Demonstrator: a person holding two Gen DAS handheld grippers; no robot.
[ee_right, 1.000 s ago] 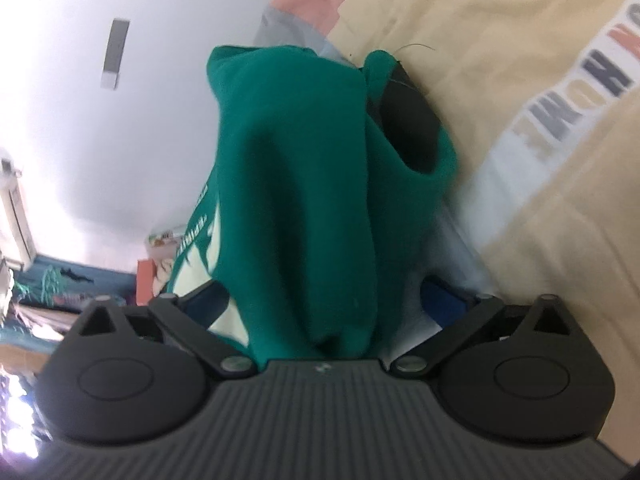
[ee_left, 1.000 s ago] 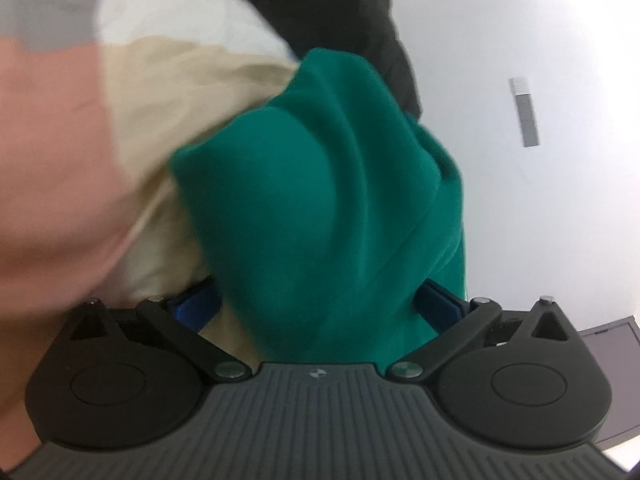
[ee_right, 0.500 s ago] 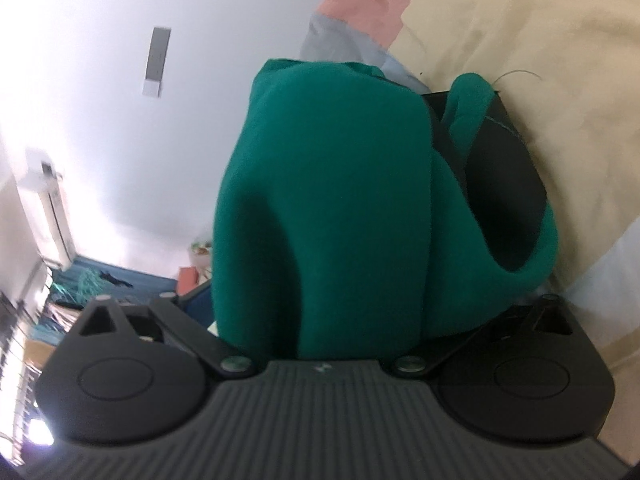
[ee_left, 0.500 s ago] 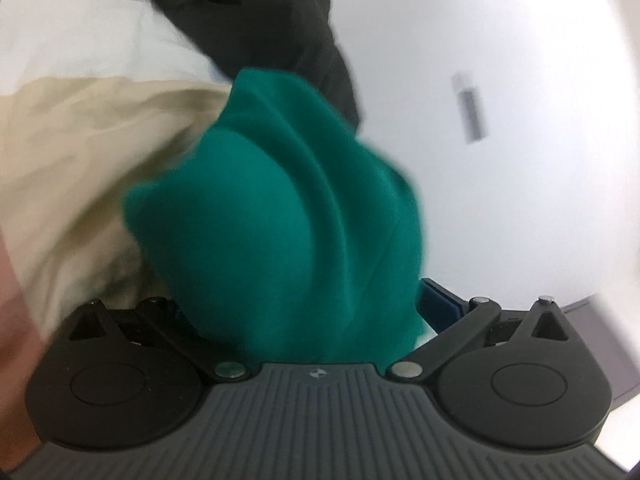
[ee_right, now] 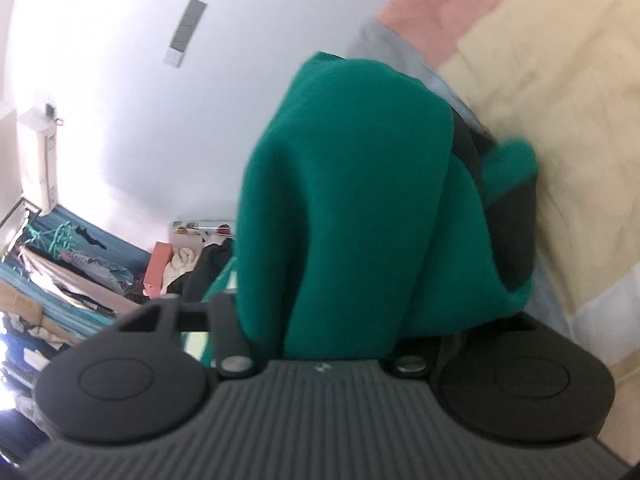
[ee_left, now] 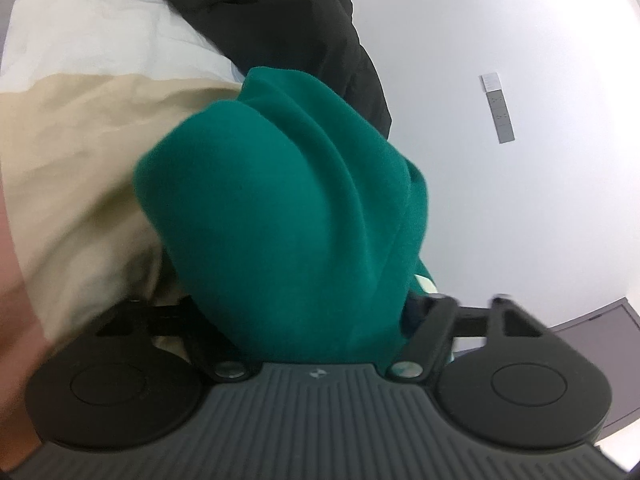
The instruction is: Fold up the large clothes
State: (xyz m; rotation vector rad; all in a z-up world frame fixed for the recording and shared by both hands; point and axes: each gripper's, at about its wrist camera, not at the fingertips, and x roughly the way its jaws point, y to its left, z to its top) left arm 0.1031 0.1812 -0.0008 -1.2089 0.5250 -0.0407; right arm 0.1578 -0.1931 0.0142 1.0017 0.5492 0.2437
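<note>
A green fleece garment [ee_left: 288, 216] bulges out of my left gripper [ee_left: 316, 320] and fills the middle of the left wrist view. The jaws are closed on it and the cloth hides both fingers. The same green garment [ee_right: 344, 200] also drapes over my right gripper [ee_right: 324, 332], which is shut on it. A black panel of the garment [ee_right: 516, 236] shows at its right side. Both grippers hold the cloth up off the bed.
A beige and pink bedspread [ee_right: 560, 128] lies to the right in the right wrist view, and it also shows in the left wrist view [ee_left: 80, 176]. A black garment [ee_left: 288, 24] lies at the top. A white wall [ee_left: 520, 184] stands behind. Cluttered shelves [ee_right: 72, 264] are at the left.
Both grippers have tilted and shifted with the green garment still in them. The bedspread has slid left in the left view and right in the right view, and more of the room shows.
</note>
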